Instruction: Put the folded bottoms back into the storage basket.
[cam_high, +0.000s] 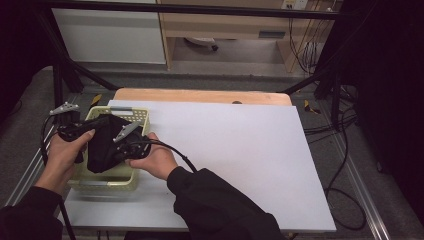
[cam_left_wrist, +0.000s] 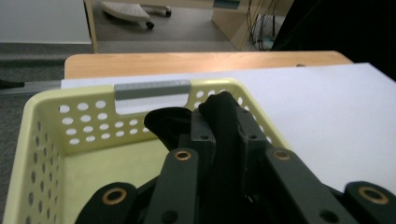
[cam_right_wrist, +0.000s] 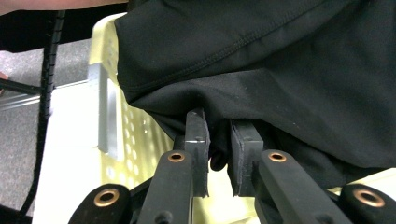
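white table (cam_high: 240, 150) on grey floor (cam_high: 225, 55) | yellow basket (cam_high: 127, 177) | both tongs clenched on black cloth (cam_high: 102, 145)

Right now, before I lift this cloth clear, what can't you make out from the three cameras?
- Basket floor, high view: covered by the black garment and both hands; anything under it is hidden.
- Garment's type: bunched in the high view, cut off by the top and right edges in the right gripper view.
- Right gripper: how much cloth sits between the jaws is shadowed.
- Left gripper: the garment's lower part is hidden behind the gripper.
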